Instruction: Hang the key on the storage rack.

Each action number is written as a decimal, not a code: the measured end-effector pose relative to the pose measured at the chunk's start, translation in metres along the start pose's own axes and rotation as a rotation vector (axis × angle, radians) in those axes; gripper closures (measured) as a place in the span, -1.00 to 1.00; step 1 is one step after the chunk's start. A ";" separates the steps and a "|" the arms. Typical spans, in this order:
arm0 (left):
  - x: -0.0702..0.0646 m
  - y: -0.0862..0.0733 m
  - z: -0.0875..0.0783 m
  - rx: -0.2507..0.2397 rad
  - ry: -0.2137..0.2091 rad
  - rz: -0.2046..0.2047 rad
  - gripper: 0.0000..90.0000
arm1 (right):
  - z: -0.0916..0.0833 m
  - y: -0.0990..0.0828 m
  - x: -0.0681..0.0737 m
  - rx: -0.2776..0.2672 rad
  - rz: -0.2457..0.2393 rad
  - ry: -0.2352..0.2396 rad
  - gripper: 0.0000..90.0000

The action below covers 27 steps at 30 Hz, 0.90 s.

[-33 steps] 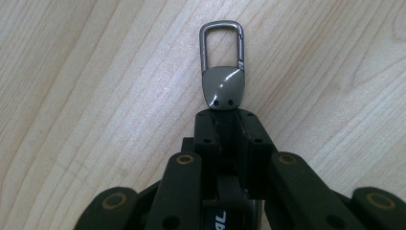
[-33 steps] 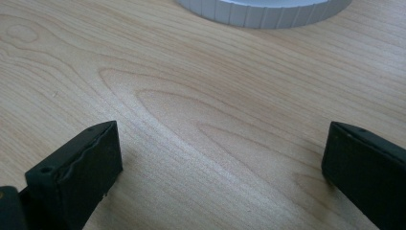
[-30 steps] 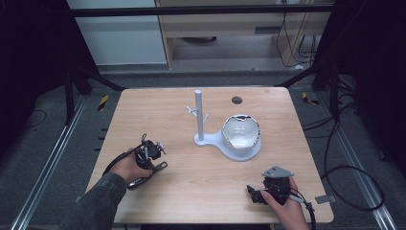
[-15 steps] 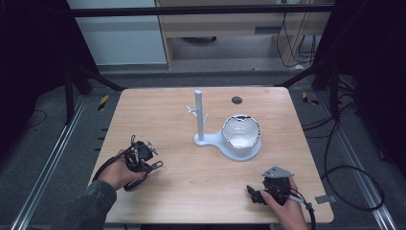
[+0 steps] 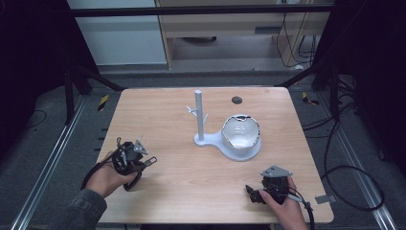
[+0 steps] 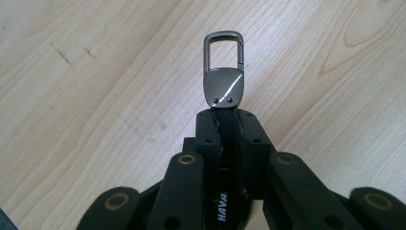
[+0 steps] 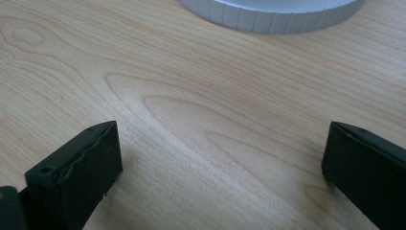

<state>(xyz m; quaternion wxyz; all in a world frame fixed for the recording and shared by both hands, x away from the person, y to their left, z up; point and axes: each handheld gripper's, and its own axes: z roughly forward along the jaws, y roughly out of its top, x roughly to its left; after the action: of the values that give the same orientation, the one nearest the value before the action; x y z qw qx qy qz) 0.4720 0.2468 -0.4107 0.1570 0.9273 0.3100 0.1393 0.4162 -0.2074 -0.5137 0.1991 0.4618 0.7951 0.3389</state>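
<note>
Clamping a metal key fob (image 6: 224, 86): the left gripper (image 6: 224, 117) has its jaws closed on the fob's dark strap end. The left gripper view gives the detail the high view lacks: a grey plate with two small rivets, a rectangular snap clip at the far end, white lettering on the strap down between the jaws, too cut off to read. In the high view the left gripper (image 5: 143, 160) sits at the table's (image 5: 158, 110) near-left edge, the fob just a small bit poking out toward the centre.

Right gripper (image 7: 222, 158): jaws wide apart, nothing between them, bare wood below. Its view catches the ribbed rim of the white stand base (image 7: 268, 17) close ahead. The high view places the right gripper (image 5: 253, 191) at the near-right edge.

Mid-table: a white stand (image 5: 198, 117) with an upright post and short pegs, a bowl-shaped dish (image 5: 241, 134) on its base at right. A dark round spot (image 5: 236, 100) behind. Open wood between the left gripper and the stand.
</note>
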 end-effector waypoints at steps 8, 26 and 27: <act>0.004 -0.012 -0.014 -0.132 0.011 -0.062 0.80 | 0.005 0.005 0.002 -0.001 0.005 -0.004 -0.99; -0.002 -0.009 -0.037 -0.364 0.071 -0.127 0.80 | 0.003 0.003 0.003 -0.001 -0.003 0.000 -0.99; -0.003 -0.007 -0.037 -0.374 0.076 -0.121 0.80 | 0.003 0.003 0.003 -0.001 -0.003 -0.001 -0.99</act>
<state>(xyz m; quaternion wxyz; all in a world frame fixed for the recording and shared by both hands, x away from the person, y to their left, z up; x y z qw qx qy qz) 0.4527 0.2578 -0.3800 0.3226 0.8558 0.3395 0.2197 0.4185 -0.2022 -0.5137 0.2002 0.4606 0.7955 0.3391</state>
